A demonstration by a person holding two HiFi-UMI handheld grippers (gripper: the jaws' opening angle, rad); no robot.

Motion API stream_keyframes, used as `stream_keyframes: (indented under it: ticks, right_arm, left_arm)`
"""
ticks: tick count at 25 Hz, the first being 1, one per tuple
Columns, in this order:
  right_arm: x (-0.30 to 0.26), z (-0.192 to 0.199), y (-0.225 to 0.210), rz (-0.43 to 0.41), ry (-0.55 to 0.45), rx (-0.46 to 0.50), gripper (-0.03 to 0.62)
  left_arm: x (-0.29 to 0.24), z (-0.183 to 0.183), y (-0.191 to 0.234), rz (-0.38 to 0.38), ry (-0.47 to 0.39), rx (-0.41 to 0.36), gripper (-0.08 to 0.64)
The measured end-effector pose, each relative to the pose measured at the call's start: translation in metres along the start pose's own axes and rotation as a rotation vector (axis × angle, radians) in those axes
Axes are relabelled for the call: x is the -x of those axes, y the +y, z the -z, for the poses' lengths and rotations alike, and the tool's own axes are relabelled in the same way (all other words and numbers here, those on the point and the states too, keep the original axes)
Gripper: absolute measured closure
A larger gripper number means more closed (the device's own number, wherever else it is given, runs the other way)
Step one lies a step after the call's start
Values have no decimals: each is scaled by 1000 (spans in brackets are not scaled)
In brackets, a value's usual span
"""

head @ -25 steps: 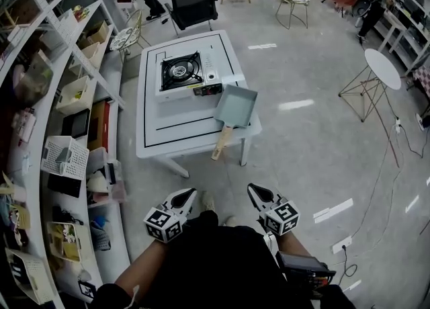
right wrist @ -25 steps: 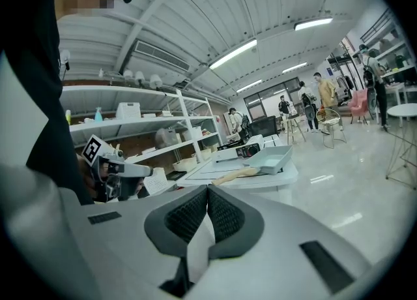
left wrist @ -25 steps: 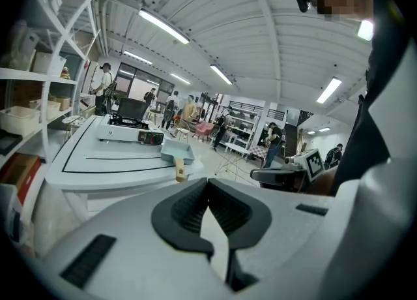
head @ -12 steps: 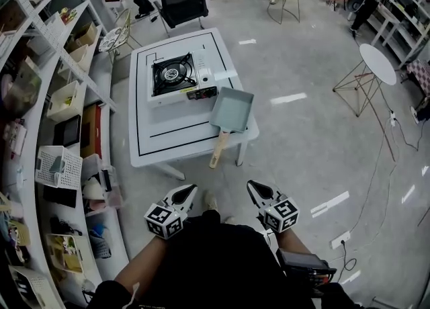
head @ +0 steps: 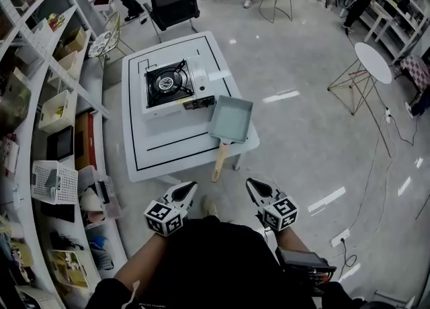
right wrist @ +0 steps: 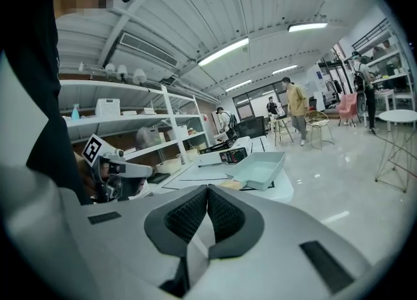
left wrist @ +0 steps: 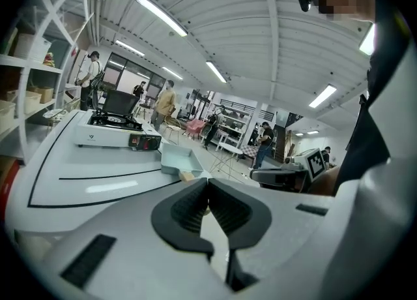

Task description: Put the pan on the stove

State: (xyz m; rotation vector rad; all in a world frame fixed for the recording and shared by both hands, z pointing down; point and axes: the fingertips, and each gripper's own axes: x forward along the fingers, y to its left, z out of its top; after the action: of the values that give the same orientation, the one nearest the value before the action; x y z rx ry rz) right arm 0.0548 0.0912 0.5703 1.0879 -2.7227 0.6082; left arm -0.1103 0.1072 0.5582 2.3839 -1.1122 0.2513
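The left tool [head: 189,187] is clenched, jaws pressed together with nothing between them. The right tool [head: 251,184] is shut and empty in the same way. Both are held over the floor, well apart from the stove [head: 168,84]. The stove stands on a white bench [head: 176,155]. The square pale blue pan [head: 232,118] lies just beside the stove, on the person's side, and its wooden handle [head: 221,162] points away from the stove, past the bench edge. Shelves [head: 50,109] stand left of the stove, and a black chair [head: 173,2] stands beyond it.

I am seeing a matt pale-blue rectangular pan [head: 232,117] with bare wooden handle [head: 220,160], at four o'clock of the white-cased gas stove [head: 168,83], on a glossy white table [head: 168,158].
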Motion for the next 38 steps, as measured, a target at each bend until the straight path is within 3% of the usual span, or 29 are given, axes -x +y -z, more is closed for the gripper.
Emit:
stream_keyframes:
  ticks: [13,21,28,32,38]
  right_arm:
    - [-41,-15,-15,58,26,-10,566]
    - [-54,-25,-25,141,18,-20,566]
    - [-52,-40,-34,201,15,-27,566]
    - [-52,-39,-41,201,13,-44,566]
    - [-55,-34,-58,177,23,-64,566]
  left_arm:
    - [-19,-13,45,44,2,49,551]
    - [-32,-21,52,189,27,107,551]
    - [-52,-28,57,256,43,113,551]
    - [-65,-24,57,264,79,129,552]
    - [-92,-3,66,236,199,200,551]
